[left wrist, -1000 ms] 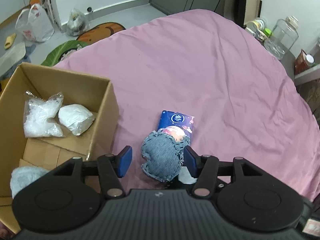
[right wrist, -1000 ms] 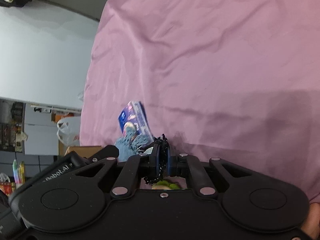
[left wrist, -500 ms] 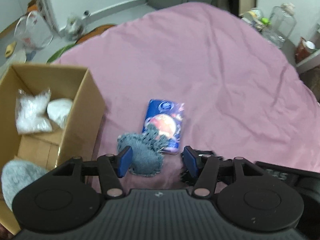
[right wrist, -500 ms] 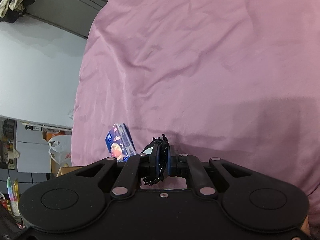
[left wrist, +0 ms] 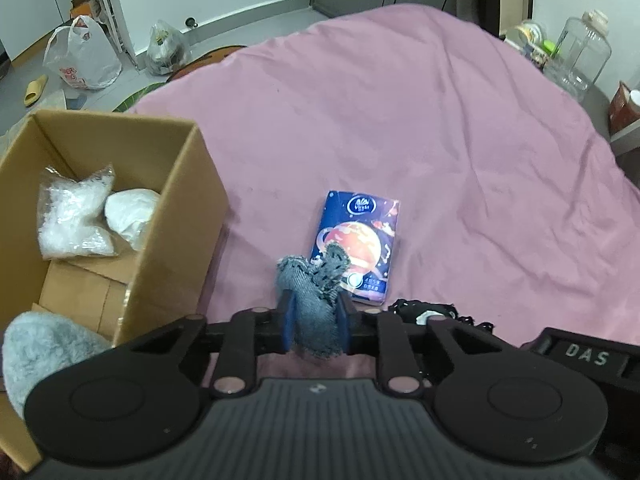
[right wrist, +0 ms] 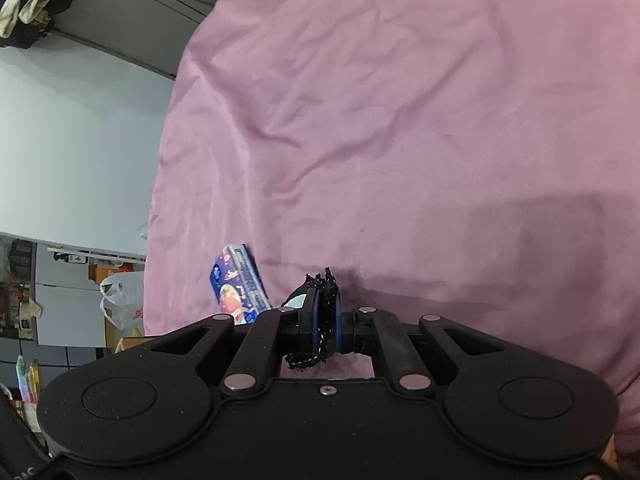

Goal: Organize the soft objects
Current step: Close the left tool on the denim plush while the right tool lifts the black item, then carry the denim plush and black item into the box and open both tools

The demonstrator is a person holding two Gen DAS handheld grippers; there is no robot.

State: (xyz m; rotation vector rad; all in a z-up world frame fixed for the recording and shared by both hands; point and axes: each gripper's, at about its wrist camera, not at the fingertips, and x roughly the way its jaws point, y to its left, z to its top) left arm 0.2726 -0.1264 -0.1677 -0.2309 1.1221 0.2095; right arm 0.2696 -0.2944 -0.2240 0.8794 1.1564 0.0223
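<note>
My left gripper (left wrist: 314, 322) is shut on a grey-blue denim soft piece (left wrist: 314, 292) and holds it just above the pink bedspread (left wrist: 400, 120), beside the open cardboard box (left wrist: 176, 216). A blue tissue pack (left wrist: 358, 244) lies flat behind it; it also shows in the right wrist view (right wrist: 236, 284). My right gripper (right wrist: 325, 316) is shut on a black lacy fabric item (right wrist: 320, 320), which also shows at the lower right of the left wrist view (left wrist: 428, 312).
The box holds a clear bag of white stuffing (left wrist: 72, 220), a white bundle (left wrist: 132, 212) and a grey fluffy item (left wrist: 44, 352). Plastic bags (left wrist: 82, 60) lie on the floor beyond the bed. Jars (left wrist: 580, 56) stand on a side table at the right.
My left gripper has closed on the denim piece, which lay loose between its open fingers before. My right gripper has stayed shut on the black fabric and shifted slightly.
</note>
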